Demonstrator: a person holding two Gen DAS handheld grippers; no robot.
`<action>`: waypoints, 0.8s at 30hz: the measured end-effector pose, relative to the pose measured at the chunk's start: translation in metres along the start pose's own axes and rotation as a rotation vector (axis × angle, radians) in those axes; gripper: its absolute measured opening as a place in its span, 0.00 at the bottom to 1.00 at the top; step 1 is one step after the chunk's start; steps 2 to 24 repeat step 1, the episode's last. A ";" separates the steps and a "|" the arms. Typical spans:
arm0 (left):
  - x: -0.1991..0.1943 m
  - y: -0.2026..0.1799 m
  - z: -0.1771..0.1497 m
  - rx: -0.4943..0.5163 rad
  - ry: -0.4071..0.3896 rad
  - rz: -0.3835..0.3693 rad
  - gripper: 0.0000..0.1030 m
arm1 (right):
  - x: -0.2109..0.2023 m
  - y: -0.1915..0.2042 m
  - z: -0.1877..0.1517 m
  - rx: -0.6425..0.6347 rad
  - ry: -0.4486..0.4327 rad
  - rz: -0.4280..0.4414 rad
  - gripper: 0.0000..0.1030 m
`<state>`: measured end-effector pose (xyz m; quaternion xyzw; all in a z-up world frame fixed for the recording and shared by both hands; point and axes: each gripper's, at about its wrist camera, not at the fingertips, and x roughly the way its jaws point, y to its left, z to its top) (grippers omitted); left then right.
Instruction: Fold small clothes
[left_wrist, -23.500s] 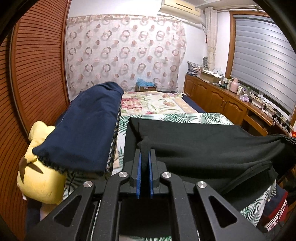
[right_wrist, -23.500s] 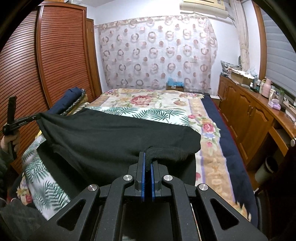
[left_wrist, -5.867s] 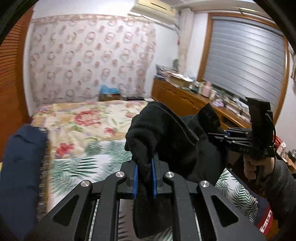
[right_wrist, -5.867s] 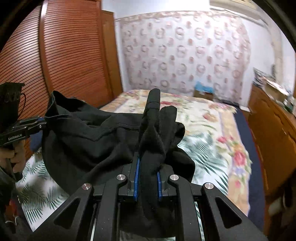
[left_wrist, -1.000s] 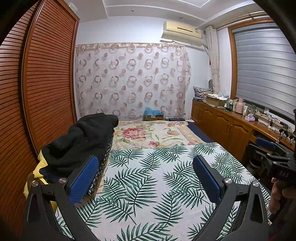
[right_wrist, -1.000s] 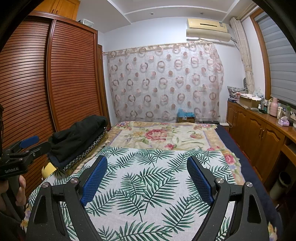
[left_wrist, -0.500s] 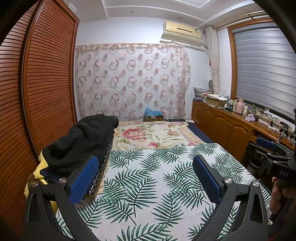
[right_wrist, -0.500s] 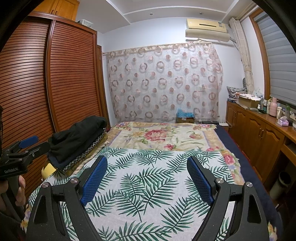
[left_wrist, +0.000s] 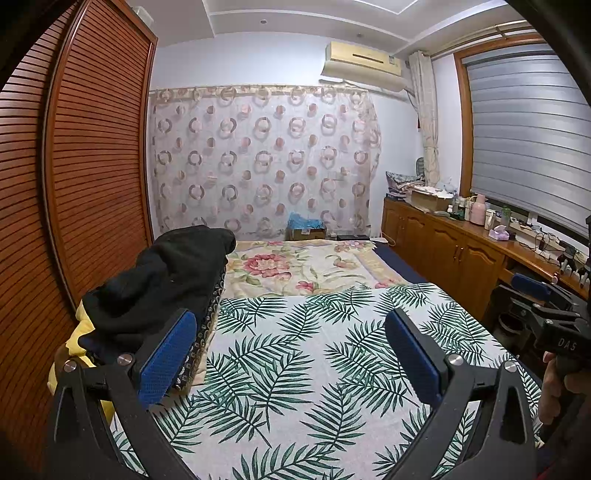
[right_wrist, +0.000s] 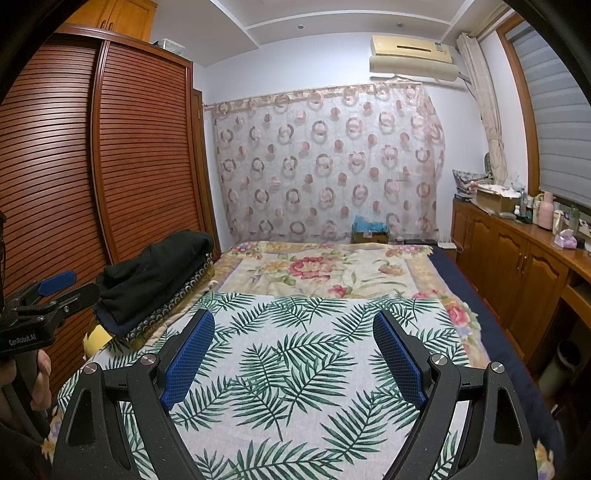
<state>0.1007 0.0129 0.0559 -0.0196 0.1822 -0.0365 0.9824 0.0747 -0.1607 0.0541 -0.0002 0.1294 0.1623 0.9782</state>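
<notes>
Black fabric marks the task item: a folded black garment (left_wrist: 173, 273) lies on top of a stack of folded clothes (right_wrist: 166, 299) at the left edge of the bed (left_wrist: 295, 266), beside the wooden louvred wardrobe (left_wrist: 74, 184). Under the stack, a yellow soft item (left_wrist: 79, 332) shows at the near end.

Left gripper (left_wrist: 291, 354): fingers released, spread wide, blue pads (left_wrist: 166, 356) facing each other with nothing between them. It hovers over the palm-leaf sheet (left_wrist: 295, 369) that covers the near half of the bed. Its left finger stands just in front of the clothes stack in this view; contact cannot be determined.

Right gripper (right_wrist: 291, 362): fingers released, spread wide, nothing grasped. It hovers over the same palm-leaf sheet, well apart from the stack.

Each gripper shows at the edge of the other's view, carried by a hand (right_wrist: 40, 380) on its handle.

Farther back, a floral blanket (right_wrist: 325, 269) covers the rest of the bed. A circle-patterned curtain (right_wrist: 325, 162) hangs on the far wall. A wooden cabinet (right_wrist: 517, 266) runs along the right side.
</notes>
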 end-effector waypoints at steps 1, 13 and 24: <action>0.000 0.002 0.001 0.000 0.000 0.001 0.99 | 0.000 0.000 0.000 0.000 -0.001 0.000 0.86; 0.000 0.002 0.001 0.000 0.000 0.001 0.99 | 0.000 0.000 0.000 0.000 -0.001 0.000 0.86; 0.000 0.002 0.001 0.000 0.000 0.001 0.99 | 0.000 0.000 0.000 0.000 -0.001 0.000 0.86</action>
